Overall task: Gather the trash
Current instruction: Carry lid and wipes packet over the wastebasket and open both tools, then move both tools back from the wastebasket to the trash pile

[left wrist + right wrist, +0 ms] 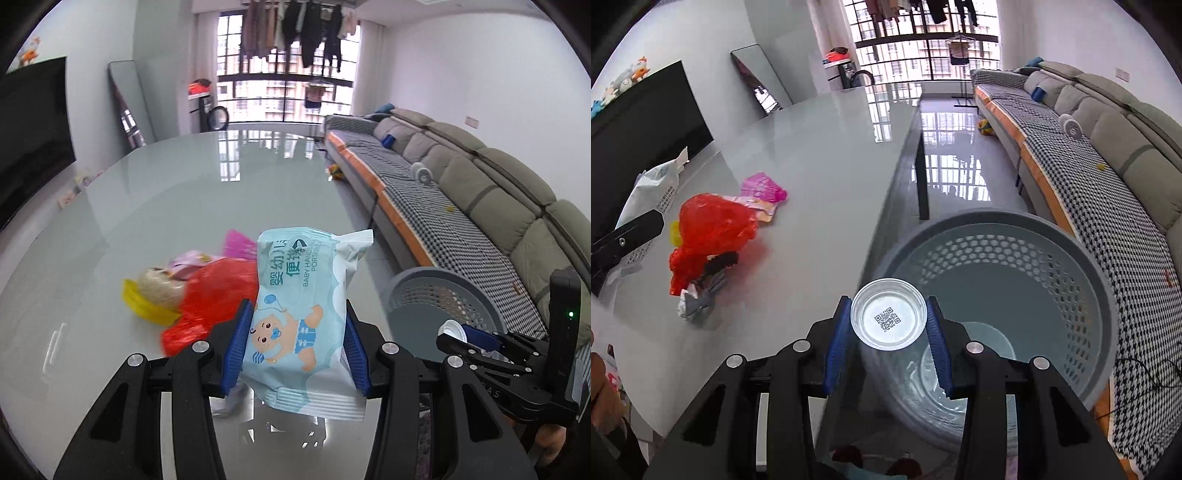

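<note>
My left gripper [295, 347] is shut on a light blue baby wipes pack [306, 310] and holds it above the glass table [166, 192]. The pack also shows at the left of the right wrist view [650, 199]. My right gripper [888, 345] is shut on a round white lid [888, 319] with a QR code, held at the rim of the grey perforated trash basket [1071, 258]. It also shows in the left wrist view [465, 334], by the basket [436, 291]. A pile of trash lies on the table: a red plastic bag [713, 229], pink wrapper [762, 188], yellow piece [147, 306], crumpled foil [696, 301].
A grey sofa [1108, 122] with a checked cover runs along the right. The basket stands on the floor between table edge and sofa. A black TV [639, 122] is at the left, a window with hanging clothes [288, 33] at the back.
</note>
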Demonstrator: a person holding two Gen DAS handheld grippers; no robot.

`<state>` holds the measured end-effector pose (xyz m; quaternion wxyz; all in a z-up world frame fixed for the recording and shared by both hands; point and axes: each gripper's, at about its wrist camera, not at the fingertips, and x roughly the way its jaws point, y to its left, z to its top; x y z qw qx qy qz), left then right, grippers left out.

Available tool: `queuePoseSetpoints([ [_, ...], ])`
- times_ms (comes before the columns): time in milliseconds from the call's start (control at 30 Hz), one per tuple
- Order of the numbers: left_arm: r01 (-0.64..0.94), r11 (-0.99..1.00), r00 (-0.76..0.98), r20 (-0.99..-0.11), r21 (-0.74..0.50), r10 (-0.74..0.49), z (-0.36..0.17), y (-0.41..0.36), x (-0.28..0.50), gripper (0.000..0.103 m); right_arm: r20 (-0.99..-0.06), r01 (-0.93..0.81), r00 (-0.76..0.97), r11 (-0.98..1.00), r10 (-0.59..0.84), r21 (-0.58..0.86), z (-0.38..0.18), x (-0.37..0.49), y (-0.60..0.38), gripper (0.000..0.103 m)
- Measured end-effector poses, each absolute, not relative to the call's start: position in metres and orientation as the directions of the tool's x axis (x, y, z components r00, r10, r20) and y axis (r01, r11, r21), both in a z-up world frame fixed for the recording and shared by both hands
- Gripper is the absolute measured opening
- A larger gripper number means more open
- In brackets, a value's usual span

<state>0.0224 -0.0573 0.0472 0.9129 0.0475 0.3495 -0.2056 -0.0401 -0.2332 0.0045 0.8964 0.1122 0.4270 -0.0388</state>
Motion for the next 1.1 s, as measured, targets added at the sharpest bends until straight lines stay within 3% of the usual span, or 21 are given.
queuePoseSetpoints([
  [267,0.593,0.803,0.541,-0.709,-0.061,-0.453,0.010,-0.170,0.014,0.046,-0.798,0.331,0.598,0.930,-0.076,0.160,-0.012,-0.074,-0.324,0.039],
  [600,0.647,0.761,0.446,-0.785,-0.049,-0.429,-0.040,-0.231,0.007,0.049,-0.817,0.365,0.574,0.908,-0.047,0.204,-0.042,-0.080,-0.366,0.039],
  [700,0.646,0.762,0.442,-0.794,-0.040,-0.417,-0.043,-0.236,0.008,0.058,-0.814,0.364,0.579,0.908,-0.045,0.209,-0.044,-0.078,-0.365,0.040],
  [767,0.643,0.765,0.447,-0.793,-0.037,-0.414,-0.043,-0.234,0.005,0.067,-0.808,0.363,0.588,0.908,-0.049,0.210,-0.043,-0.079,-0.367,0.050],
  [867,0.635,0.772,0.454,-0.793,-0.031,-0.405,-0.043,-0.234,0.004,0.070,-0.793,0.369,0.606,0.904,-0.058,0.215,-0.040,-0.081,-0.367,0.058],
  [1100,0.603,0.797,0.461,-0.798,-0.039,-0.389,-0.044,-0.225,0.007,0.074,-0.794,0.373,0.605,0.901,-0.055,0.222,-0.042,-0.085,-0.365,0.058],
])
